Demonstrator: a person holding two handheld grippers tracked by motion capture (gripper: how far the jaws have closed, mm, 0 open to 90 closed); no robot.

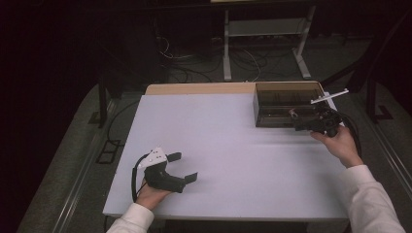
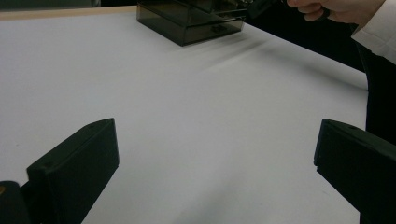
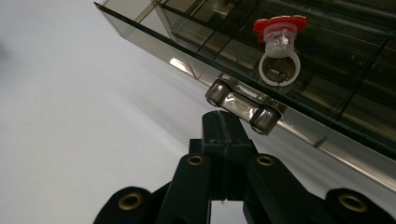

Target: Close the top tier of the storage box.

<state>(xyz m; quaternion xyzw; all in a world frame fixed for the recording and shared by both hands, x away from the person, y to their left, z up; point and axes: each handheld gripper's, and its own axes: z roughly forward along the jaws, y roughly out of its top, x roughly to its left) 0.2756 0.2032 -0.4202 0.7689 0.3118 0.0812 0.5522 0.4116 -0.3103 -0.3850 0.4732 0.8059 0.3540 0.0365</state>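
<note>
Smoked-plastic drawer box [image 1: 286, 104] sits at the far right corner of the white worktop [image 1: 228, 155], its drawer pulled out toward the person so the divided compartments lie open from above. In the right gripper view the drawer's front wall runs slantwise across the frame, with a clear pull handle [image 3: 245, 103] fixed at its middle. The right claw [image 3: 223, 122] has its two black jaws pressed flat together with nothing between them, the joined tips just below that handle and close enough that contact cannot be judged. The high view shows the right hand [image 1: 340, 143] holding this claw at the box's near right side. The left claw [image 1: 180, 167] rests well apart from the box, at the near left of the worktop, jaws spread wide and empty over bare white surface. Smallest of all, a clear plastic ring with a red top [image 3: 279, 46] lies in one of the drawer's compartments, just behind the handle.
</note>
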